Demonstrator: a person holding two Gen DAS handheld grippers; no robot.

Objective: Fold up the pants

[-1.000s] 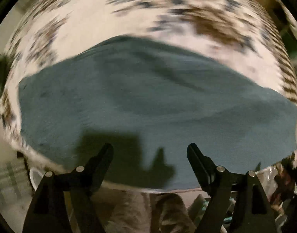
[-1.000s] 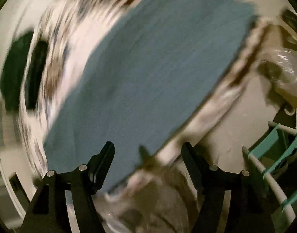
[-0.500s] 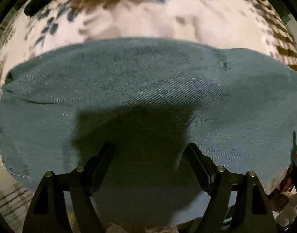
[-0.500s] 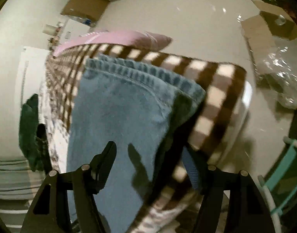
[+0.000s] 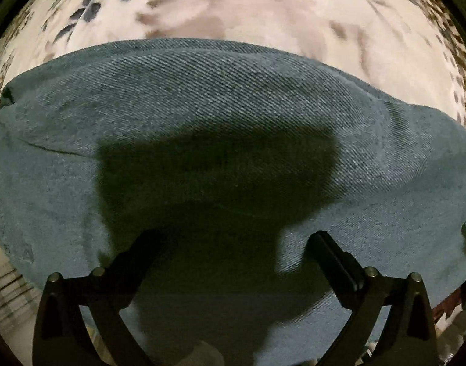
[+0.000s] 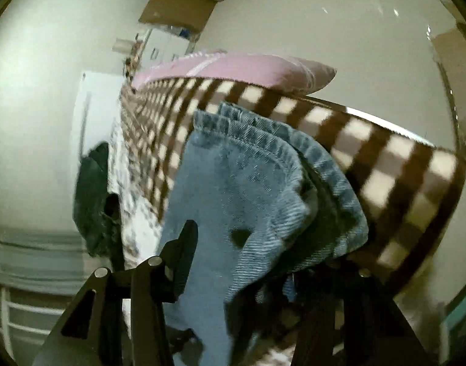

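Note:
Blue denim pants (image 5: 233,116) lie flat on a patterned bed cover and fill most of the left wrist view. My left gripper (image 5: 233,241) is open just above the denim, its shadow on the cloth. In the right wrist view the stacked hem ends of the pant legs (image 6: 257,164) hang over the bed's edge. My right gripper (image 6: 251,244) is open with its jaws on either side of the hem layers; the right finger is hidden under the cloth.
A brown and cream checked blanket (image 6: 385,164) covers the bed edge. A pink pillow (image 6: 242,67) lies at the far end. Dark green clothing (image 6: 92,195) sits on the bed at left. Cardboard boxes (image 6: 178,9) stand on the floor.
My left gripper has dropped closer to the denim. My right gripper has swung from above the pants to the hem ends at the bed's edge and moved in around them.

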